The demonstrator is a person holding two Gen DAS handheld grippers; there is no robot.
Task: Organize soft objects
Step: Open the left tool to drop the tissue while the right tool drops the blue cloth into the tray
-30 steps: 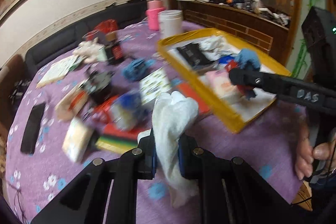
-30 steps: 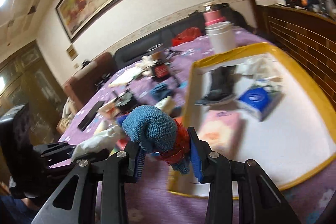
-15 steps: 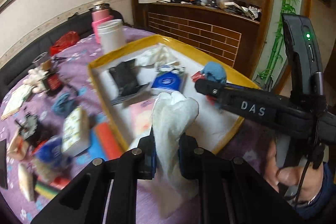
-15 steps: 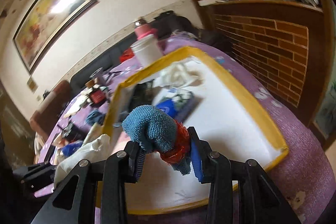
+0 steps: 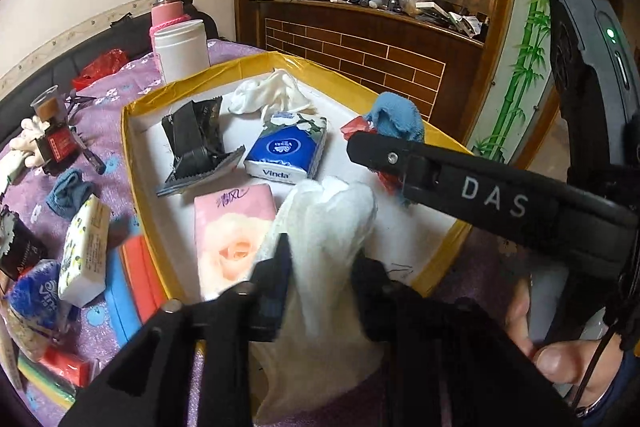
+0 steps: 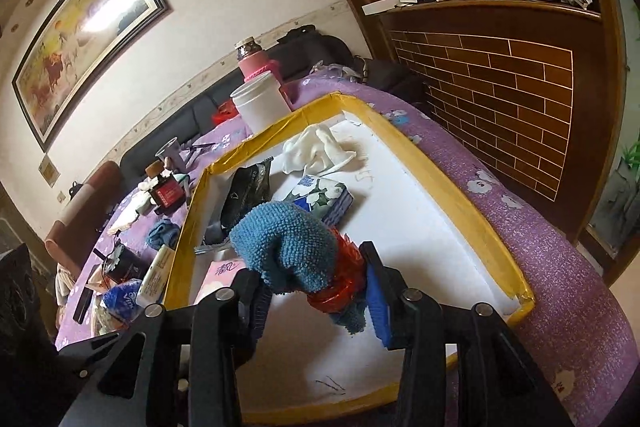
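The left gripper [image 5: 320, 267] is pinching a white cloth [image 5: 324, 223], which is standing up between its jaws and hanging down below them, over the near edge of the yellow-rimmed tray [image 5: 132, 163]. The right gripper [image 6: 316, 287] is clamping a blue terry cloth [image 6: 284, 247] bunched with a crinkled red wrapper [image 6: 340, 279], and is hovering above the tray's white floor; in the left view "DAS" is showing in white letters on its black arm.

Inside the tray, a blue tissue pack [image 5: 288, 147] is reading "Vinda" along its front edge, and a pink tissue pack [image 5: 232, 235] is carrying dark handwritten characters at its top that I cannot read. A black pouch [image 5: 196, 143] and a crumpled white cloth in the tray [image 5: 268, 95] are lying beside them, so 4 things are resting in the tray: 2 tissue packs, 1 pouch, 1 cloth.

The right half of the tray floor [image 6: 420, 235] is lying bare up to the rim, with only faint pen marks. The tray is sitting on a purple flowered tablecloth [image 6: 520, 227] that is curving away at the table's edge near a brick-patterned wooden counter [image 6: 500, 87].

Left of the tray, 1 small blue sock-like cloth [image 5: 68, 187], 1 yellow-flowered tissue pack [image 5: 86, 251] and 1 blue "Vinda" packet [image 5: 34, 291] are lying among clutter. Behind the tray, 1 white jar [image 5: 182, 51] and 1 pink flask [image 5: 167, 11] are standing.
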